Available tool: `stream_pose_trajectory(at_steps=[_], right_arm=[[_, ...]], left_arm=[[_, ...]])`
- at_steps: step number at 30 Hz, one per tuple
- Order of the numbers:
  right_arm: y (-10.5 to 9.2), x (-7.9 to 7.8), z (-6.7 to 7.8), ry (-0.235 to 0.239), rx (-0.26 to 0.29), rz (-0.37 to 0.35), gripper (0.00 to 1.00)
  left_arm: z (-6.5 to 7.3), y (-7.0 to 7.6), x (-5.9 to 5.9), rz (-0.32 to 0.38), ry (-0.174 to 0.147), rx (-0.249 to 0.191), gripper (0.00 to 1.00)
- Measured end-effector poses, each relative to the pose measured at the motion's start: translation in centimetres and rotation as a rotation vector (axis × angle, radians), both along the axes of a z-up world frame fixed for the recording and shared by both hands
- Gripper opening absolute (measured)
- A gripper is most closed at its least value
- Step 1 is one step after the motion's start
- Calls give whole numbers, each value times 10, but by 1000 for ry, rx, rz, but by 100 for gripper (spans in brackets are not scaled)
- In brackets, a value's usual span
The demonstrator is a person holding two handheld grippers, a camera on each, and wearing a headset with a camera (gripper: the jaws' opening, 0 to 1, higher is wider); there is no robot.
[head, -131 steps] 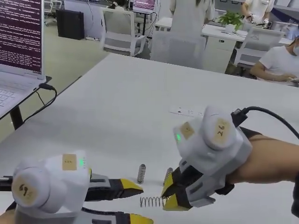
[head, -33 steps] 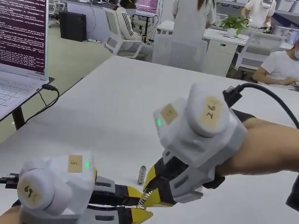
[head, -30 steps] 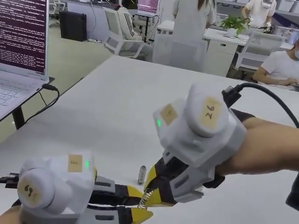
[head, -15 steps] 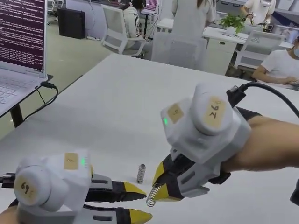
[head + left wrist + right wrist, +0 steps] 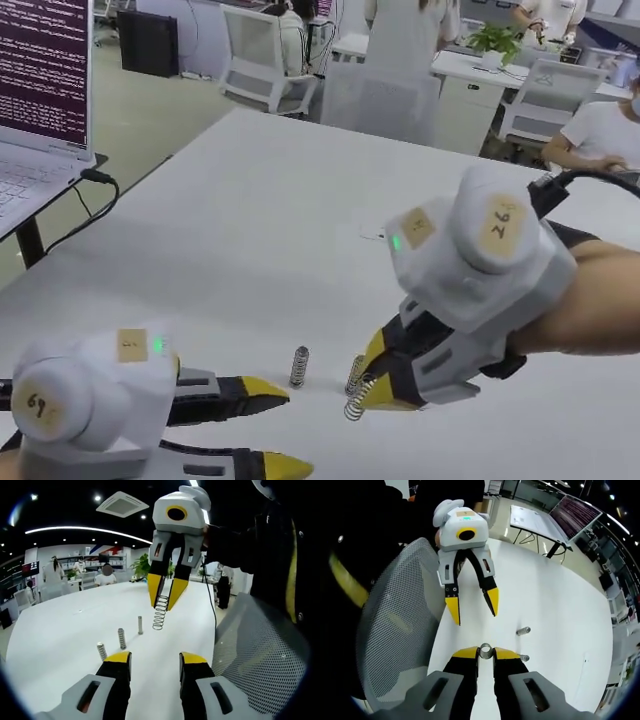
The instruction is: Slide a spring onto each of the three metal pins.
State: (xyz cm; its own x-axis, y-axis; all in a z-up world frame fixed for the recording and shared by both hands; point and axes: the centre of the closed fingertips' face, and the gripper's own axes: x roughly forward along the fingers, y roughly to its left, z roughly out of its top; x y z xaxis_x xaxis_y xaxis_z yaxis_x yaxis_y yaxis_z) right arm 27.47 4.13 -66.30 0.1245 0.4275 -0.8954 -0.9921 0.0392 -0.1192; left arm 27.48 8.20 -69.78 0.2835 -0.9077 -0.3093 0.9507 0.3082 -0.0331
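Since earlier, the right gripper (image 5: pixel 161 605) has carried the spring (image 5: pixel 159 616) rightward, near the pins (image 5: pixel 140 625); its jaws pinch the spring. Low down, the left gripper (image 5: pixel 156 656) rests with jaws wide apart.

Right gripper (image 5: pixel 486 653), yellow-tipped jaws clamped on a spring (image 5: pixel 485 649) seen end-on, is held over a white table (image 5: pixel 560 610), on which one pin (image 5: pixel 523 630) and a second pin (image 5: pixel 524 657) are seen, and is faced by the left gripper (image 5: pixel 474 609), jaws spread.
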Motion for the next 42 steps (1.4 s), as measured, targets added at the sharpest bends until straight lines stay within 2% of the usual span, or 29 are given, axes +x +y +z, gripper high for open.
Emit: stream_pose_trajectory(at_steps=[11, 25, 27, 33, 42], right_arm=[[-20, 14, 7, -19, 6, -65, 8], [-53, 40, 19, -65, -3, -148, 8], [-62, 46, 18, -76, -17, -165, 8], [-80, 55, 9, -63, -43, -201, 8], [-96, 68, -8, -46, -92, -233, 8]], left_arm=[[-7, 12, 3, 53, 17, 4, 42], [-10, 13, -2, 70, 25, 20, 46], [-10, 13, -2, 70, 25, 22, 46], [-10, 12, -2, 74, 26, 25, 47], [-10, 13, -1, 80, 26, 25, 47]])
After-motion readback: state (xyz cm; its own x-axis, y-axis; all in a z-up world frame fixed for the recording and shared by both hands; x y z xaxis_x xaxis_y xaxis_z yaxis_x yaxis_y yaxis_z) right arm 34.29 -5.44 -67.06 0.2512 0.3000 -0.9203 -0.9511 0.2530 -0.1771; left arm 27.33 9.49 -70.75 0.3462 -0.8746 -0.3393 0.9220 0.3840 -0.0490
